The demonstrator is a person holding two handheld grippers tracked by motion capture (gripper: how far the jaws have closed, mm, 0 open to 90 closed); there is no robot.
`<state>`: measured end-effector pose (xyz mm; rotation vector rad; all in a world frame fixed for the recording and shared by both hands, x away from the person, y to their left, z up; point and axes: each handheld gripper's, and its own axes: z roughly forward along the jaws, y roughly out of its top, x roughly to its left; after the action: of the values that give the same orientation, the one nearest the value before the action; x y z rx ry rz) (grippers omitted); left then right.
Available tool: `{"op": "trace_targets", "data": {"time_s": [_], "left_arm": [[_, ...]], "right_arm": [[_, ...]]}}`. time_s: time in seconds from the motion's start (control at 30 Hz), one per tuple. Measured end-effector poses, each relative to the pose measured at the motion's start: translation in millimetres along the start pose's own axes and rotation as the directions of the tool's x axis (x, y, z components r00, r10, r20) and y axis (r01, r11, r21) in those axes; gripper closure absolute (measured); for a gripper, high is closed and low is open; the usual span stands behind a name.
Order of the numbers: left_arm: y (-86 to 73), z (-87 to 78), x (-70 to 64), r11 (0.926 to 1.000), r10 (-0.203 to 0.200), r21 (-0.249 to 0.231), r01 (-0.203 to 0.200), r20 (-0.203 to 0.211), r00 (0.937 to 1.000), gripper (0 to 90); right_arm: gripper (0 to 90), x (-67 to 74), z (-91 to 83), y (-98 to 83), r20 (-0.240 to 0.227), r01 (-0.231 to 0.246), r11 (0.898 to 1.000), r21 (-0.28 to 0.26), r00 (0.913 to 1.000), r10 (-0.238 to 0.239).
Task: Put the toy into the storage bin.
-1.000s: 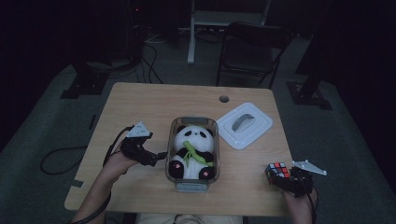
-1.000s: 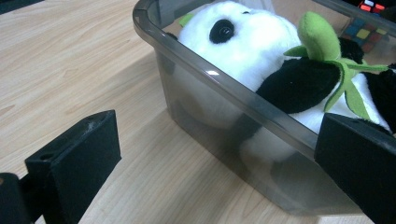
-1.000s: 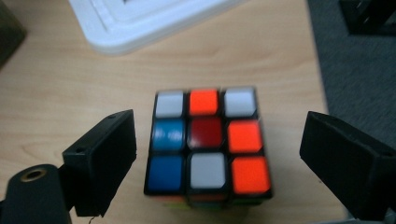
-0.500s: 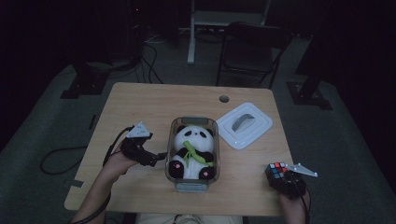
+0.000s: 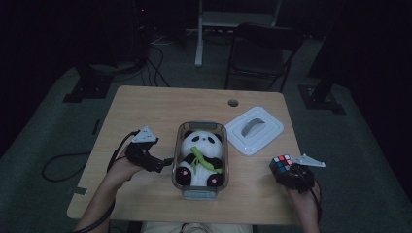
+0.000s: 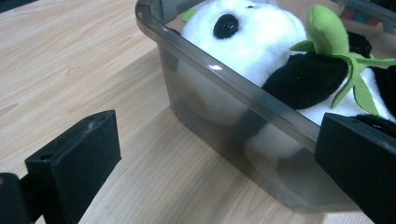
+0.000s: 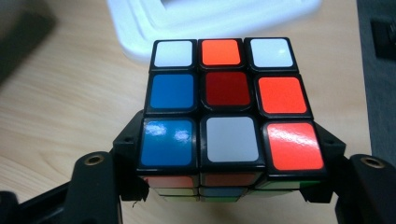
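Multicoloured puzzle cube [image 7: 229, 112] is clamped between the right gripper's [image 7: 229, 186] just-closed jaws; the left gripper's [image 6: 219, 154] jaws are held apart beside the clear bin [image 6: 224, 88] on the surface [image 6: 70, 60].

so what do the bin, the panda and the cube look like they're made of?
Bin: smoky see-through plastic, glossy; the toy shows through its wall and the rim catches highlights.
Panda: soft plush, matte and fuzzy, with green felt-like leaves, probably fabric.
Cube: hard black plastic frame with glossy coloured tiles; reflections on the blue and orange ones. Stickers or moulded tiles, can't tell.
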<state>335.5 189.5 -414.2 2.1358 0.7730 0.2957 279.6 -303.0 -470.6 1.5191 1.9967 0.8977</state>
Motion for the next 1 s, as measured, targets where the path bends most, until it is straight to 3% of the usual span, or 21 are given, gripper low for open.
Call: {"op": "trace_targets", "data": {"time_s": [0.1, 0.23, 0.37, 0.47, 0.63, 0.7, 0.77, 0.9, 1.0], "left_arm": [[-0.2, -0.1, 2.2, 1.0, -0.009, -0.004, 0.009, 0.005, 0.9999, 1.1], [-1.1, 1.0, 4.0, 0.9999, -0.012, -0.003, 0.012, 0.008, 0.9999, 1.1], [-1.4, 1.0, 4.6, 1.0, -0.01, -0.002, 0.01, 0.006, 0.9999, 1.1], [-1.0, 0.6, 5.6, 1.0, -0.009, -0.001, 0.009, 0.002, 1.0, 1.1], [-0.1, 0.7, 4.8, 1.0, -0.005, -0.003, 0.005, 0.0, 1.0, 1.1], [0.2, 0.4, 4.6, 1.0, -0.008, -0.006, 0.008, 0.001, 1.0, 1.1], [0.4, 0.3, 4.2, 1.0, -0.005, -0.006, 0.005, 0.001, 1.0, 1.1], [0.9, 0.4, 3.6, 1.0, -0.003, -0.007, 0.003, 0.001, 1.0, 1.1], [1.2, 1.0, 2.9, 1.0, -0.001, -0.006, 0.001, -0.001, 1.0, 1.1]], "right_arm": [[33.6, 6.6, -3.6, 19.7, -0.063, 0.027, 0.999, -0.035, 0.9976, -0.029], [33.6, 22.9, -8.5, 47.6, -0.142, 0.088, 0.993, -0.083, 0.9849, -0.099], [33.6, 44.7, -12.6, 72.7, -0.206, 0.155, 0.979, -0.129, 0.9619, -0.179], [33.6, 62.1, -15.3, 88.0, -0.265, 0.193, 0.968, -0.163, 0.936, -0.231], [33.6, 93.7, -19.0, 108.2, -0.346, 0.266, 0.941, -0.211, 0.8793, -0.327], [33.6, 107.0, -19.5, 114.1, -0.376, 0.305, 0.926, -0.224, 0.8495, -0.371], [33.6, 119.1, -19.5, 118.5, -0.403, 0.331, 0.915, -0.231, 0.8237, -0.399], [33.6, 138.5, -17.3, 122.3, -0.465, 0.377, 0.894, -0.243, 0.7631, -0.448], [33.6, 150.8, -15.0, 121.5, -0.498, 0.409, 0.88, -0.241, 0.7265, -0.474]]}}
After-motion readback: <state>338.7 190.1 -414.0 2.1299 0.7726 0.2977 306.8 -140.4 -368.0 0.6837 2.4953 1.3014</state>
